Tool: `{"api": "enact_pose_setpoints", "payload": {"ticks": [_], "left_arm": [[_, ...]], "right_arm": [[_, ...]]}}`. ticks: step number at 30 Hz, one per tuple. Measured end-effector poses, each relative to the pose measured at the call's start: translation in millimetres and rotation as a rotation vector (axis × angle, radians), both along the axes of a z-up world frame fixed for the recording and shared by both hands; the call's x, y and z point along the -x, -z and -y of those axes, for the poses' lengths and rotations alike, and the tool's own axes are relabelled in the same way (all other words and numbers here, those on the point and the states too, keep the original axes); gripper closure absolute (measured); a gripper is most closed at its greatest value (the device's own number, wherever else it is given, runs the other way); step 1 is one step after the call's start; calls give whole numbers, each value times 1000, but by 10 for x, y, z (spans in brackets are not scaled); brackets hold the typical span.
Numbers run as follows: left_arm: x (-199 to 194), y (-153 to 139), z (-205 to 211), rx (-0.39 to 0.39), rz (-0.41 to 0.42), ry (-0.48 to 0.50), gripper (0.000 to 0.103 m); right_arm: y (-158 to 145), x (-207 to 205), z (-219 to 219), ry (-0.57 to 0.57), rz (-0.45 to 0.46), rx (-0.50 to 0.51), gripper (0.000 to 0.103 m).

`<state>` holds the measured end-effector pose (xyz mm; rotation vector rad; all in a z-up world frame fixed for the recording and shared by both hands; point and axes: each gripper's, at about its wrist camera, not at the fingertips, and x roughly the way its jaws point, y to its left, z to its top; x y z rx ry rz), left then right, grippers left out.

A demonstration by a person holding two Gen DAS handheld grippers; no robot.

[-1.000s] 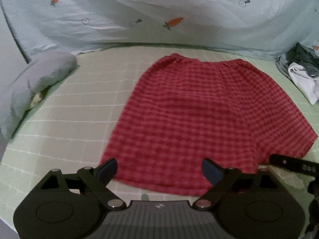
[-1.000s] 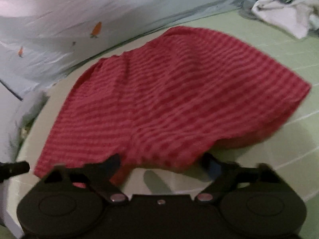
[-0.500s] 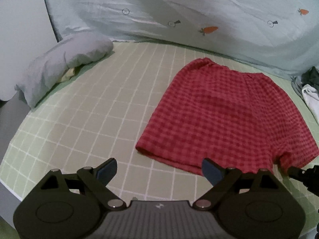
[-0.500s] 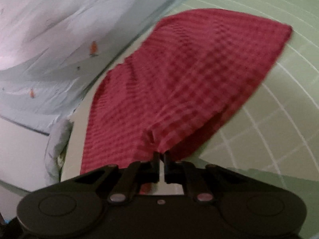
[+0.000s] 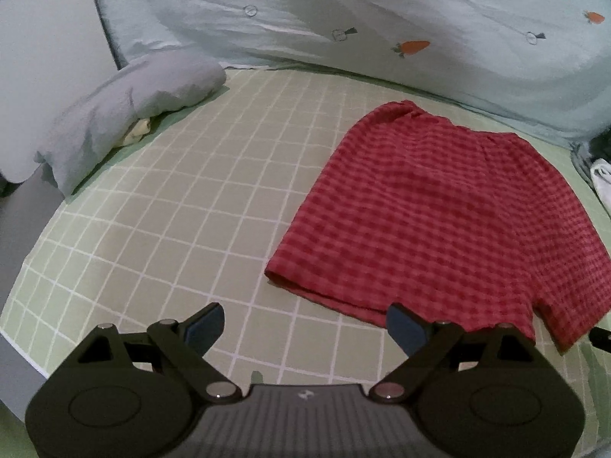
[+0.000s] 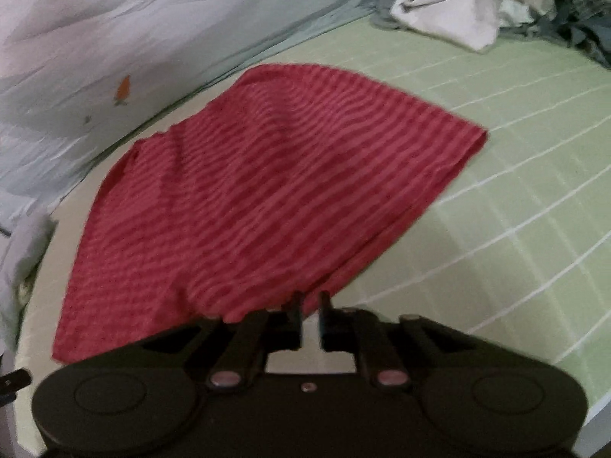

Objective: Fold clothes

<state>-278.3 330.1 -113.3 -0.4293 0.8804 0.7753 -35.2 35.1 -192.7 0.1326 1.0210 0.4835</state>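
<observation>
Red checked shorts [image 5: 431, 213] lie spread on the green grid sheet [image 5: 183, 206], waistband toward the far quilt. My left gripper [image 5: 305, 324] is open and empty, hovering above the sheet, just short of the shorts' near left hem. My right gripper [image 6: 308, 301] is shut on the near hem of the shorts [image 6: 252, 191], and the cloth rises toward its fingers. The right gripper's tip shows at the right edge of the left wrist view [image 5: 599, 337].
A pale blue quilt with carrot prints [image 5: 362, 19] lies along the far side. A grey pillow [image 5: 126, 103] sits far left. A heap of white and dark clothes [image 6: 481, 11] lies far right. The bed's edge [image 5: 15, 347] runs near left.
My left gripper has pulled back and to the left, away from the shorts. My right gripper has closed on the shorts' hem and swung, and the cloth has shifted with it.
</observation>
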Motion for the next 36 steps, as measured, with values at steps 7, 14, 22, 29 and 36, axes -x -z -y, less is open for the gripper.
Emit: {"api": "enact_pose_setpoints", "payload": {"ticks": [7,14,22,29,36], "left_arm": [[-118,41,-151,3,-40,-60,11],[-283,201,-428,46,-105,-153,11],[-470,349,-575,96,-142,-210,11],[-531,506,-743,123,-198,-220,15],[-642,501,-778,72,-243,-168,100]], "right_arm": [[38,-454,125,82,61,85,56],[61,-1001,341,212,92,92,54],[146,-1374,308,169,141,251,95],[149,-1435,332,189,149,309,95],[118,-1302,255,239,144,340,93]]}}
